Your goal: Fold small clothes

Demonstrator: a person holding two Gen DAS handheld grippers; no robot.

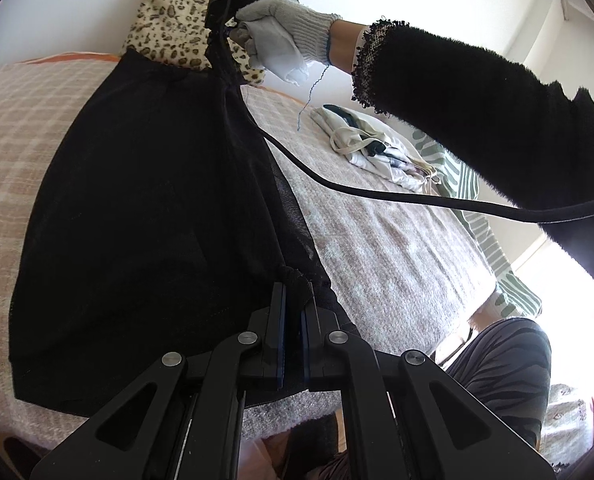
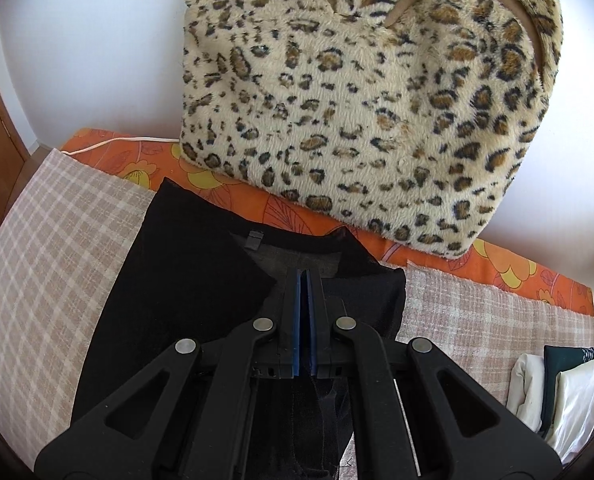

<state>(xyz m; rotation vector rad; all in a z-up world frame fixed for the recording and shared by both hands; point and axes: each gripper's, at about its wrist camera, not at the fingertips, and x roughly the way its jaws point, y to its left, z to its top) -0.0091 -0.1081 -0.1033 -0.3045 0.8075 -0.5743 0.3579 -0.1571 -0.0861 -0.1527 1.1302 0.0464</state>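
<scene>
A thin black garment (image 1: 137, 208) lies spread on the checked beige blanket (image 1: 385, 240). My left gripper (image 1: 295, 292) is shut on its near edge, where the cloth bunches between the jaws. My right gripper (image 1: 221, 8), held by a gloved hand far up the left wrist view, grips the garment's far end. In the right wrist view my right gripper (image 2: 305, 276) is shut on the black garment (image 2: 185, 264) near its neckline and label, with one corner folded over to the left.
A leopard-print cushion (image 2: 369, 104) leans on the white wall behind an orange flowered sheet (image 2: 281, 208). A pile of light clothes (image 1: 381, 144) lies on the blanket to the right; it also shows in the right wrist view (image 2: 561, 392). A black cable (image 1: 377, 196) hangs across.
</scene>
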